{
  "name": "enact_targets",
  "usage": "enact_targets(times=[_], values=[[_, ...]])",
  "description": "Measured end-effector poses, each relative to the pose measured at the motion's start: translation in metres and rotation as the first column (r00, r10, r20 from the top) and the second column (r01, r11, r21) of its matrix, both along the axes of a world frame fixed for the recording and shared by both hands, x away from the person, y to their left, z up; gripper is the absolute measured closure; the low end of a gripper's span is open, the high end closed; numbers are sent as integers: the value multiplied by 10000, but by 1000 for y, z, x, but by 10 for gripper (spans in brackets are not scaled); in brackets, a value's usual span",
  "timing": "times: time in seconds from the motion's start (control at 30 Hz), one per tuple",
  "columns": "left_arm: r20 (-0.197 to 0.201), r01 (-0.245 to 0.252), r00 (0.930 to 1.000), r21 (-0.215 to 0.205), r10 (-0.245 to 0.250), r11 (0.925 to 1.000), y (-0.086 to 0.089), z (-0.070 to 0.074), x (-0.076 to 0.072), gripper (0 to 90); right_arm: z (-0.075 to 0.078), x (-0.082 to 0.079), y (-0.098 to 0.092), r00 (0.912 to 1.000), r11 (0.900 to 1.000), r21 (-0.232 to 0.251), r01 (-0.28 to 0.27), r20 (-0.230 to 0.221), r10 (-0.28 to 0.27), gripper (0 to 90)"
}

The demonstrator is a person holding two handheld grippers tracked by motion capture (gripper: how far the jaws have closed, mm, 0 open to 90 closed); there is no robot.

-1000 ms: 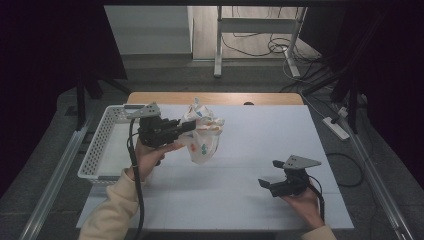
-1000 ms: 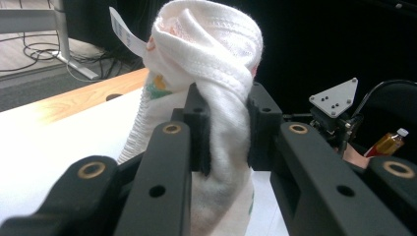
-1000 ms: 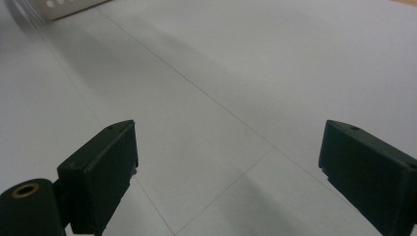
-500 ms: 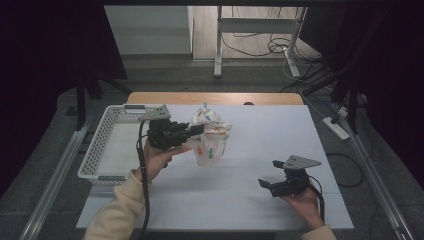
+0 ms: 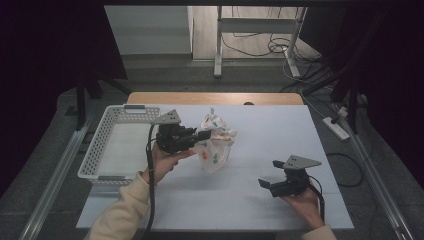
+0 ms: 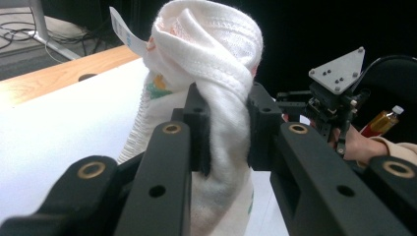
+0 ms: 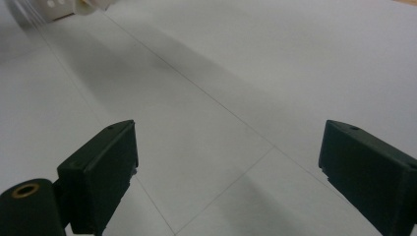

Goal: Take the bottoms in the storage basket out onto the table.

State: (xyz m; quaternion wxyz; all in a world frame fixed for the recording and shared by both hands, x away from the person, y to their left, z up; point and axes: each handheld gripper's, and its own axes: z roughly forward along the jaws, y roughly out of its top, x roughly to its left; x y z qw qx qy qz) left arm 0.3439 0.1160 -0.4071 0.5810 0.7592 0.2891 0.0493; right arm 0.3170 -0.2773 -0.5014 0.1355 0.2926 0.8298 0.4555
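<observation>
Seen from the high view: left gripper [image 5: 206,135] raised over the white table [image 5: 280,130], clamped on a bunched white knitted cloth with small coloured prints [image 5: 216,145] that hangs from it just right of the white perforated plastic basket [image 5: 95,155]. Cloth's lower end close to the table top; touching or not, cannot tell. Right gripper [image 5: 265,184] low near the table's front right, well apart from the cloth, with a grey three-cornered plate on top.

From the left gripper view: ribbed, soft weave of the cloth [image 6: 216,83] pinched narrow between both black pads, a white label sticking out at its top, wooden table edge [image 6: 54,78] behind, a small amber bottle [image 6: 381,120] at far right.

From the right gripper view: jaws spread wide over bare matte table [image 7: 221,98], nothing between them.
</observation>
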Motion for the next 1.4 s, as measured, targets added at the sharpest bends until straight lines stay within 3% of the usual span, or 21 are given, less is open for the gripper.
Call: enact_targets(times=[0.77,1.1,1.4], values=[[-499,616,9971,710,-581,9956,-28,-29,3,753,0,0,0,10000,10000,-18,10,4,-10,81],[-877,914,9929,1291,-804,9874,-44,-52,8,753,0,0,0,10000,10000,-28,-5,-14,5,81],[-1140,1066,9895,1557,-893,9820,-52,-66,11,752,0,0,0,10000,10000,-29,-14,-10,14,81]])
